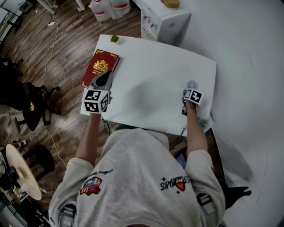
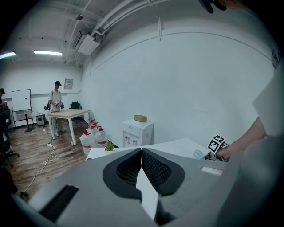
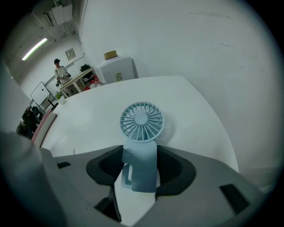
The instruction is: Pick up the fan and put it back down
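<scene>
- Squarely between its jaws, the right hand-held gripper pinches the pale blue fan by the handle, with a pad against each side.
- From that grip, the fan's round grille sticks out past the jaw tips and faces the right gripper view's camera.
- Whether the fan's base touches the table cannot be told; it is over the right part of the white top, near the right edge.
- Over at the table's left edge, the left hand-held gripper has its jaws pressed together at the tips, with nothing between them.
- Just beyond the left hand-held gripper, a red book with a gold crest lies on the table's far left corner.
- A small green plant stands at the far edge, near that corner.
- Past the table, a white cabinet stands by the wall with a brown box on top, and water jugs stand on the wooden floor beside it.
- Farther back in the room, a person stands at a wooden table, with a whiteboard off to the side.
</scene>
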`<state>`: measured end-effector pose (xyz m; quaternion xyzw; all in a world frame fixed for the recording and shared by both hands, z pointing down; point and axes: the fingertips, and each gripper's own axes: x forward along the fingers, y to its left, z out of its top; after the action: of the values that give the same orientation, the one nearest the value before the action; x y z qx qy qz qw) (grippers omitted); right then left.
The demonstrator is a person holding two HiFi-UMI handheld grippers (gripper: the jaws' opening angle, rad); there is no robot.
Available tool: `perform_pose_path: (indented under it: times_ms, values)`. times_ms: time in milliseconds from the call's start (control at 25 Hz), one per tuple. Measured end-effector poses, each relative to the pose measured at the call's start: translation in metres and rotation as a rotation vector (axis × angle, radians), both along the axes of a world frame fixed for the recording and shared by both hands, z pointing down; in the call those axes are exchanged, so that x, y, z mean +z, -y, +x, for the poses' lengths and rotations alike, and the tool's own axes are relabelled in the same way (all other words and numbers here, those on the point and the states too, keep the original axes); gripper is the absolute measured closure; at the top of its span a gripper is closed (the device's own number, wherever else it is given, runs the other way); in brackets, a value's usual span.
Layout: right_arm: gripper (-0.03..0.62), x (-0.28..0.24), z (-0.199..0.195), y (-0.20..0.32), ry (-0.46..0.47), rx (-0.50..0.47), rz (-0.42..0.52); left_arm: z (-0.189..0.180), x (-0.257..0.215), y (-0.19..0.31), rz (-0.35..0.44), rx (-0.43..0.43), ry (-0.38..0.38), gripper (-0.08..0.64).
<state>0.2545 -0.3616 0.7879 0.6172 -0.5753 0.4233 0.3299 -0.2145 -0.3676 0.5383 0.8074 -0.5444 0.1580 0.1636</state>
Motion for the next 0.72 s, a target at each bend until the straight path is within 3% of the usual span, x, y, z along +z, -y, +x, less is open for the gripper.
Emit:
perform_pose_path:
  times_ms: [320,720]
  values:
    - [0.371,-0.029,-0.022,0.005,0.031,-0.044,0.118,0.003,-0.005,-0.004,0.01,0.021,-0.004,0.555]
    - [0.371,-0.11,-0.066,0.024,0.064,-0.148,0.368,0.016,-0.021,-0.006,0.05,0.063,-0.018,0.555]
